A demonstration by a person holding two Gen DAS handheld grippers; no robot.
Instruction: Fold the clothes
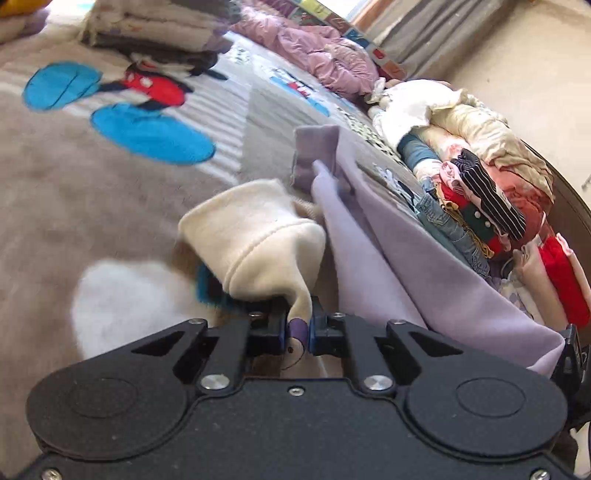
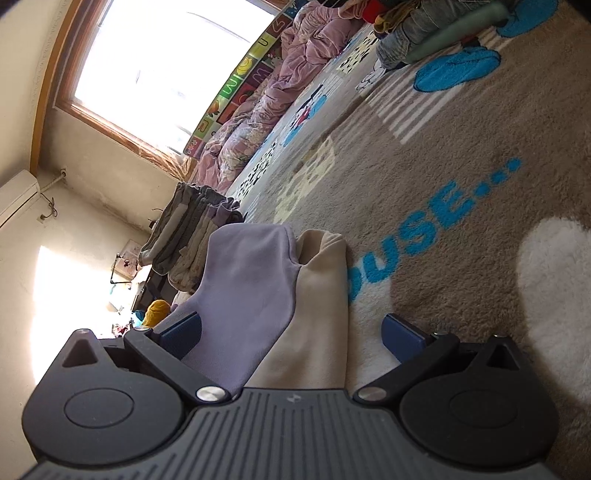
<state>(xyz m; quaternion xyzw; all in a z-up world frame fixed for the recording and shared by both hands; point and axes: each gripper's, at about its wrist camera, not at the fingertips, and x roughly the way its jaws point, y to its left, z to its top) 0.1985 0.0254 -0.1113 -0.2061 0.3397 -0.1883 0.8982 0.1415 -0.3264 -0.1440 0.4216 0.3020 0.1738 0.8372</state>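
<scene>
A small cream and lilac garment hangs over the mouse-print blanket (image 1: 92, 192). In the left wrist view its cream sleeve (image 1: 255, 236) bunches just ahead of my left gripper (image 1: 299, 328), which is shut on a cream fold with a lilac patch. The lilac panel (image 1: 424, 266) stretches away to the right. In the right wrist view the same garment, lilac half (image 2: 247, 288) and cream half (image 2: 321, 295), lies between the wide-spread fingers of my right gripper (image 2: 293, 334). That gripper is open, and its right pad (image 2: 402, 336) stands clear of the cloth.
A stack of folded clothes (image 1: 155, 26) sits at the far left of the blanket. A jumbled pile of clothes (image 1: 480, 206) lines its right edge. A pink quilt (image 1: 325, 55) lies at the back, below a bright window (image 2: 166, 55). Grey folded cloth (image 2: 192, 229) stands beyond the garment.
</scene>
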